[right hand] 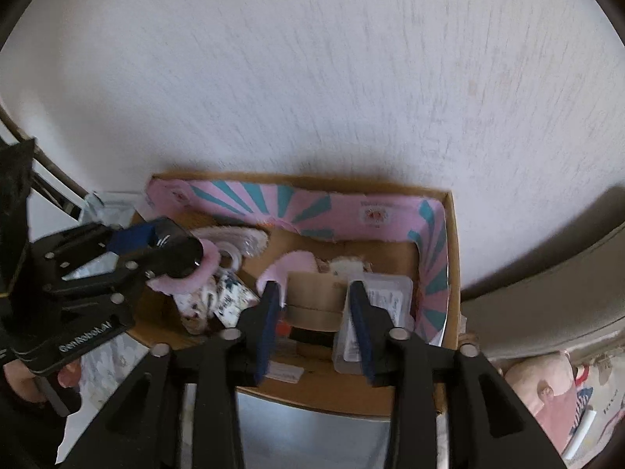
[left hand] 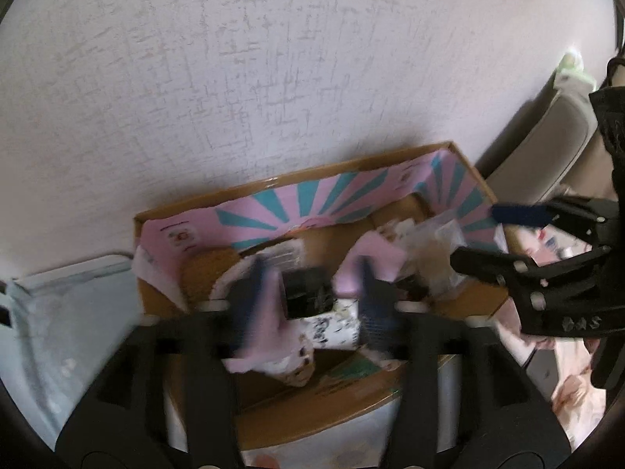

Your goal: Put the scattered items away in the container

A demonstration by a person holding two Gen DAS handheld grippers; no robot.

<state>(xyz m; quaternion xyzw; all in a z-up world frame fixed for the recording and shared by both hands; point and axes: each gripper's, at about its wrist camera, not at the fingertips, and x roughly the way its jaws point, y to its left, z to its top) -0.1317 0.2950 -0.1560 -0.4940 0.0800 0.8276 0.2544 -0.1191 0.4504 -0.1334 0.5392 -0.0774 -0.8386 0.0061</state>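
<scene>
A cardboard box point(left hand: 474, 172) lined with pink and teal paper stands against the wall; it also shows in the right wrist view point(right hand: 453, 242). It holds several small items. My left gripper point(left hand: 312, 293) hovers over the box and is shut on a black cylindrical object with pink fluffy trim point(left hand: 304, 287), also seen in the right wrist view point(right hand: 177, 252). My right gripper point(right hand: 314, 301) is open and empty above a roll of brown tape point(right hand: 312, 293) and a clear plastic packet point(right hand: 386, 293). It shows at the right in the left wrist view point(left hand: 484, 234).
A white textured wall point(left hand: 273, 58) rises right behind the box. A light blue plastic bag point(left hand: 58, 312) lies to the box's left. A grey cushion point(left hand: 547, 148) is at the right. Pink patterned fabric point(right hand: 554, 391) lies at the lower right.
</scene>
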